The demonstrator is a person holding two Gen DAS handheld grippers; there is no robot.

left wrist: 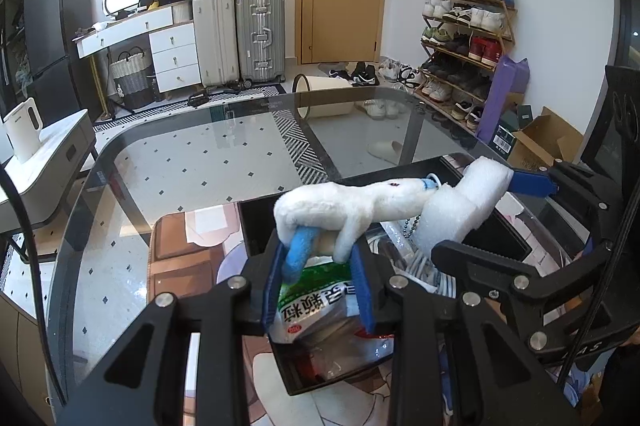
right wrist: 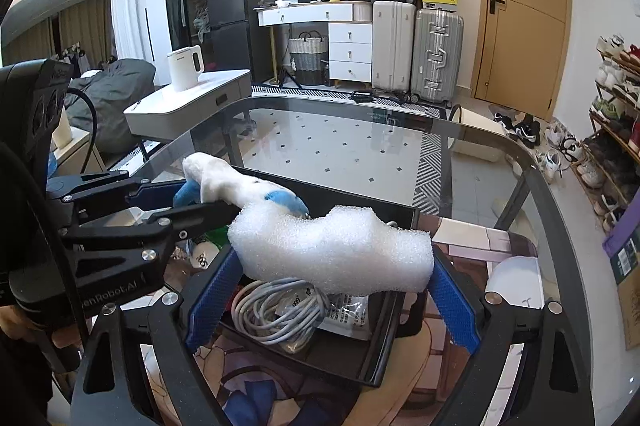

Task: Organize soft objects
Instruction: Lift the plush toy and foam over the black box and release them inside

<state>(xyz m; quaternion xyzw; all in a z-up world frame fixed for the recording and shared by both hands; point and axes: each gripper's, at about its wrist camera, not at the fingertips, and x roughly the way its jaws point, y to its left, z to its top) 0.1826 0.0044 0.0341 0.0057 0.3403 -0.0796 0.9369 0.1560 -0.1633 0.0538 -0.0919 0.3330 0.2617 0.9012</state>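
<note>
White plush toy with blue limbs sits pinched in my left tool; my right tool clamps a white foam block above the black tray.

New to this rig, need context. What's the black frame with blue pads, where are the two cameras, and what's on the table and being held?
There is no robot arm. A person carries two hand-held grippers, each with two black fingers and blue pads. A fisheye camera on each looks forward along its fingers, so each picture shows its own gripper at the bottom.

The left wrist view shows the left gripper shut on a white plush toy with blue parts. The right gripper, seen in its own view, is shut on a white foam piece.

Both are held above a black tray on a glass table. In the tray lie a coiled grey cable and a green-printed packet.
</note>
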